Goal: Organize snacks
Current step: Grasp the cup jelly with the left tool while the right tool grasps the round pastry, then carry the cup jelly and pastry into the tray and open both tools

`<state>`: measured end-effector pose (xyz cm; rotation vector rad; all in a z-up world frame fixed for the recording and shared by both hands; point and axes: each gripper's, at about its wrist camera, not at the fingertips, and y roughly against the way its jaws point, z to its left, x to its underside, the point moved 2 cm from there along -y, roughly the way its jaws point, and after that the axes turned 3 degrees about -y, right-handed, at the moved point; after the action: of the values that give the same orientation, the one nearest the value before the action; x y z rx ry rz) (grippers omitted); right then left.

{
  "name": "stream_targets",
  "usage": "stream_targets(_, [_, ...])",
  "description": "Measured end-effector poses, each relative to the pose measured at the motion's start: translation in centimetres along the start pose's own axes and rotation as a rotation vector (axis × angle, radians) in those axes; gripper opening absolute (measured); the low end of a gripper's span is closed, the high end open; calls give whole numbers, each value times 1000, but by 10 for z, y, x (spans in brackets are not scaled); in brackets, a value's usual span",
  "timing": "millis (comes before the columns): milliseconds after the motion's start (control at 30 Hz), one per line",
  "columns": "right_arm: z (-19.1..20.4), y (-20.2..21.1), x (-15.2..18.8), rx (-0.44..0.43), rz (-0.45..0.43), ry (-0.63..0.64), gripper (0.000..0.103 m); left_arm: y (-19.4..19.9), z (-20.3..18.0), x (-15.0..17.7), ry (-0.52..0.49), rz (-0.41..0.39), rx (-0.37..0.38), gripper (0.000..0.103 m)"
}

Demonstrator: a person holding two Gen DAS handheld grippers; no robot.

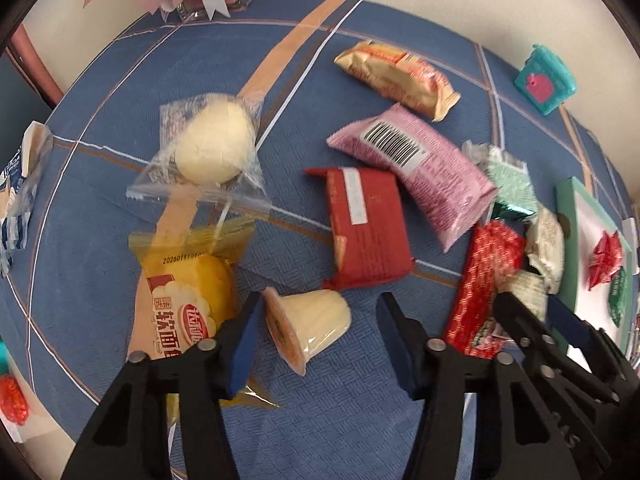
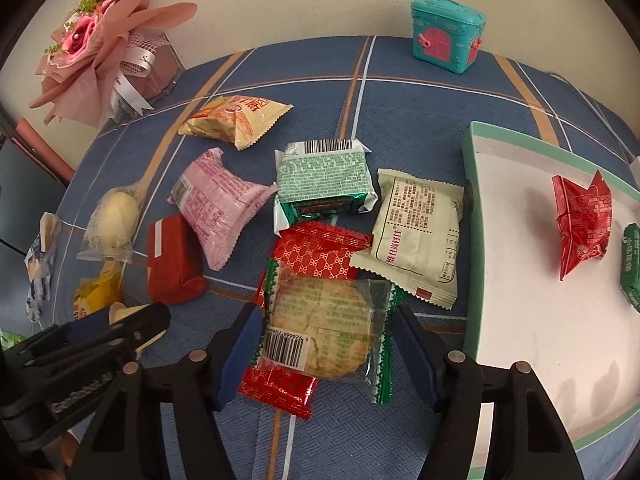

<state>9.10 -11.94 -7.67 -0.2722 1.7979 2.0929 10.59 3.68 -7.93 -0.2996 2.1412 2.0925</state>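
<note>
Progress report: barely started. The bench (image 2: 360, 100) has a good ten or so snacks loose on it, while the tray (image 2: 476, 240), just off to the right of my right tool (image 2: 326, 350), only has a red packet (image 2: 580, 224) and a green packet (image 2: 632, 268) in it. So most of the sorting is left, I reckon.

The pile ahead of the right tool includes a pink packet (image 2: 216, 208) and a cream packet (image 2: 416, 236), and neither is being touched.

Right tool sits around the cracker packet (image 2: 324, 320), which lies flat on top of a red patterned packet (image 2: 320, 252). Its long axis runs roughly straight away from the tool, barcode end nearest me, so the pads are across its short width. They're right at the wrapper edges; I can't tell if they're actually pressing.

Left tool (image 1: 320, 340) is at a middling width around the jelly cup (image 1: 316, 320), not gripping. The cup's tipped on its side, axis running pad to pad, lid against the left pad, with a clear gap at the right one.
</note>
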Motion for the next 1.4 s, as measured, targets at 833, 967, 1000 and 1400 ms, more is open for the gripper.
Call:
stream_targets(833, [0, 12, -1, -52, -2, -24, 52, 26, -26, -12, -8, -84, -19, 40])
stream_targets(967, [-1, 28, -3, -75, -26, -34, 52, 42, -30, -19, -17, -136, -37, 40])
stream_targets(1000, [-1, 33, -4, -77, -35, -34, 52, 48, -33, -20, -21, -151, -40, 40])
stream_targets(1400, [-24, 72, -9, -50, -75, -99, 53, 79, -61, -4, -74, -235, -28, 41])
